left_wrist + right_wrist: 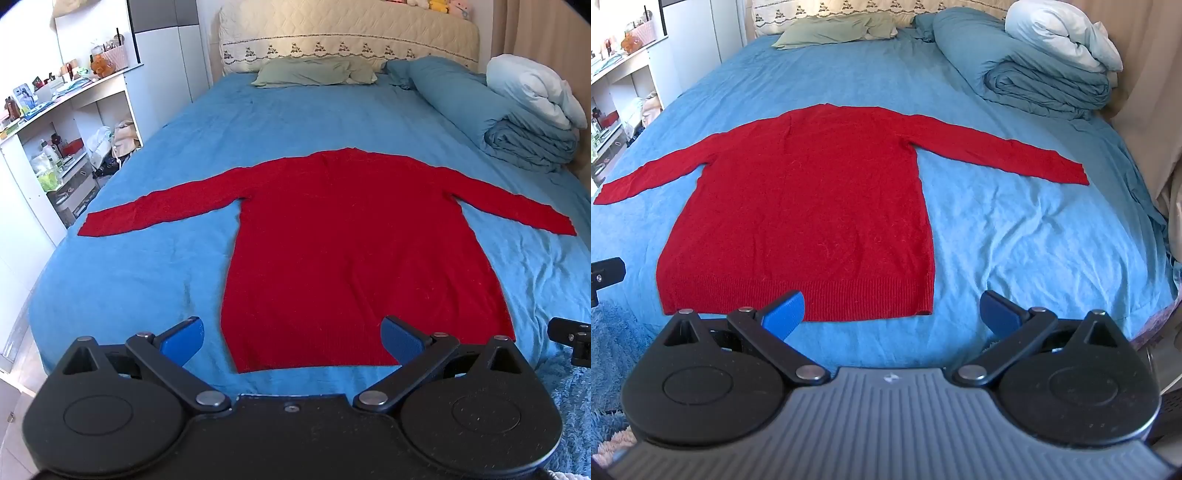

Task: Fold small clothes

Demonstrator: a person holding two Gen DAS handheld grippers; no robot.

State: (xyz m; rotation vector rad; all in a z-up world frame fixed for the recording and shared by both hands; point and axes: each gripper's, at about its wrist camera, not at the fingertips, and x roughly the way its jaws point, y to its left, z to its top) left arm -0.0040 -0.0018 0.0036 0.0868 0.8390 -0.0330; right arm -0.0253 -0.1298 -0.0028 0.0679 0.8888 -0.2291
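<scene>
A red knit sweater (340, 236) lies flat on the blue bed sheet (155, 266), both sleeves spread out sideways, hem nearest me. It also shows in the right wrist view (809, 206). My left gripper (291, 338) is open and empty, hovering over the hem's left part. My right gripper (892, 308) is open and empty, just in front of the hem's right corner. A bit of the right gripper shows at the edge of the left wrist view (570, 338).
A folded blue duvet with a white pillow (532, 110) sits at the bed's far right. A green pillow (314, 72) lies by the headboard. White shelves with clutter (62, 147) stand left of the bed. A blue shaggy rug (613, 332) lies on the floor.
</scene>
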